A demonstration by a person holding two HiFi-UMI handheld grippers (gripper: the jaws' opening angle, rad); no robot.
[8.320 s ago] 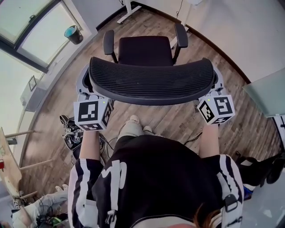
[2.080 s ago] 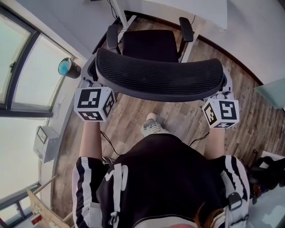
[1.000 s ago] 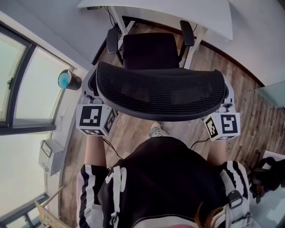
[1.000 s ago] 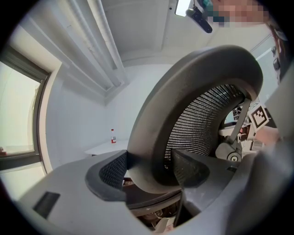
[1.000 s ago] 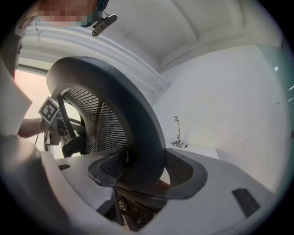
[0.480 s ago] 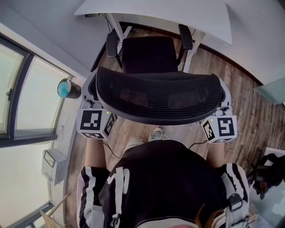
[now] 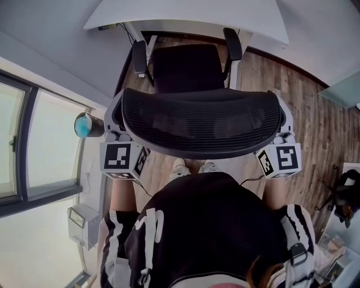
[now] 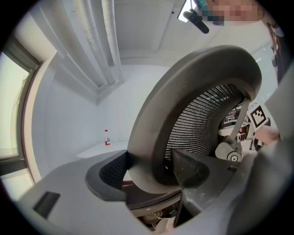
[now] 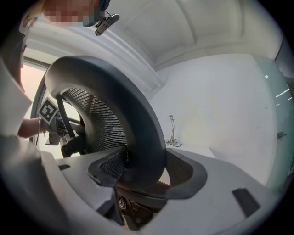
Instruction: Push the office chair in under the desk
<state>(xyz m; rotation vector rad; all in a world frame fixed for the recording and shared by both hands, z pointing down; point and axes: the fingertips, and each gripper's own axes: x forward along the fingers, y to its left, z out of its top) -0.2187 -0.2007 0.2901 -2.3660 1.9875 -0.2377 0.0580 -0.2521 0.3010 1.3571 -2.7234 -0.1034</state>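
At the edge of the white rectangular desk (image 7: 185, 14), both grippers clamp the chair back.

On the left, the left gripper (image 7: 115, 118) (image 8: 149, 167) is closed on the grey rim of the black mesh-backed office chair (image 7: 199, 121). On the right, the right gripper (image 7: 284, 128) (image 9: 140, 170) pinches the opposite rim the same way. Over the last half second the chair has rolled closer, and the front of its dark padded seat (image 7: 185, 67) now meets the desk edge, with the armrests between the desk legs. The push looks well along, though most of the seat is still out. Eight seconds back the chair stood on open wooden floor (image 7: 304, 95), with the desk barely in view.
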